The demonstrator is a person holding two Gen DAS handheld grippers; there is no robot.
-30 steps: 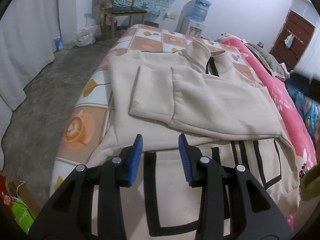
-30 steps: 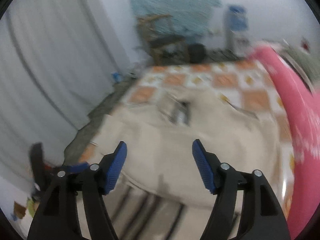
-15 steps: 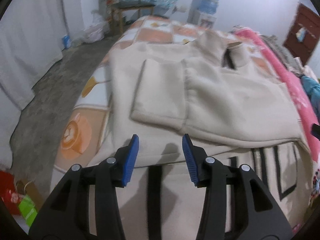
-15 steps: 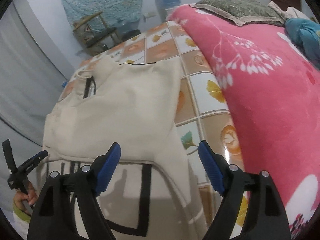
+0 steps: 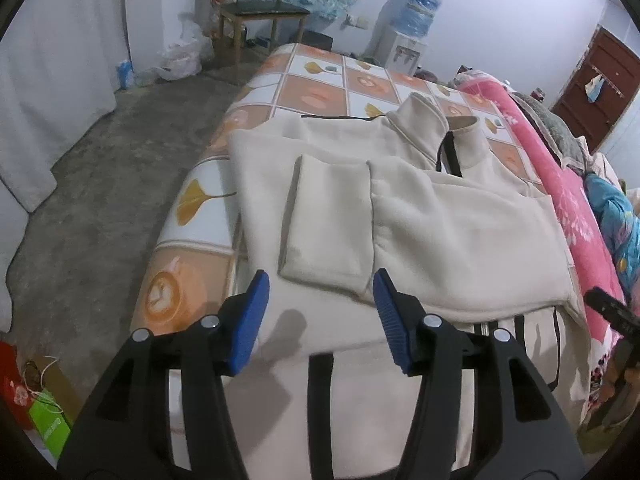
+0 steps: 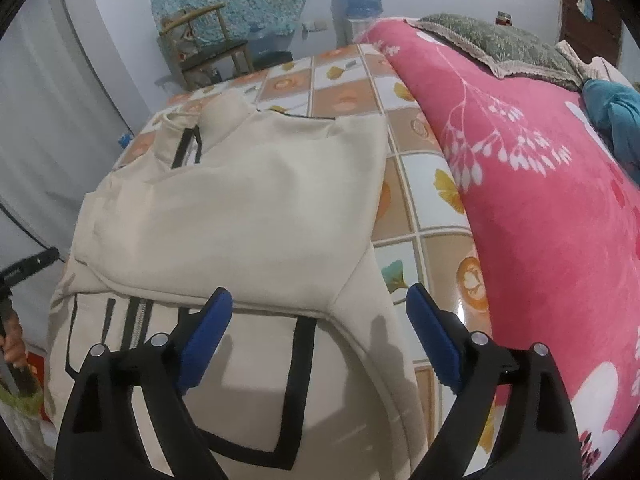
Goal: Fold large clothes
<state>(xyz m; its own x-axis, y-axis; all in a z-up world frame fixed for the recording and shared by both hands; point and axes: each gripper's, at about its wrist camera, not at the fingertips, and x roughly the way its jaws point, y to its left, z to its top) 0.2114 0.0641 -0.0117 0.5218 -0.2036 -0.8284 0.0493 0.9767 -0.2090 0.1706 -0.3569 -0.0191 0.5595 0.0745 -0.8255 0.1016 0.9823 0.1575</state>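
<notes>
Nearest, the left gripper [image 5: 320, 312] hangs over the near hem of the jacket [image 5: 440, 232], jaws partly apart and just widened, nothing between them. The right gripper [image 6: 318, 336] hangs over the jacket's near right corner, jaws spread wide, also just opening, with only cloth below and no pad pressing. The cream jacket lies flat along the bed [image 5: 320, 92], sleeves folded across its chest, collar toward the far end. A pink blanket [image 6: 540, 200] runs along the bed's right edge. Beyond stand a chair [image 5: 260, 12] and a water dispenser [image 5: 408, 40].
</notes>
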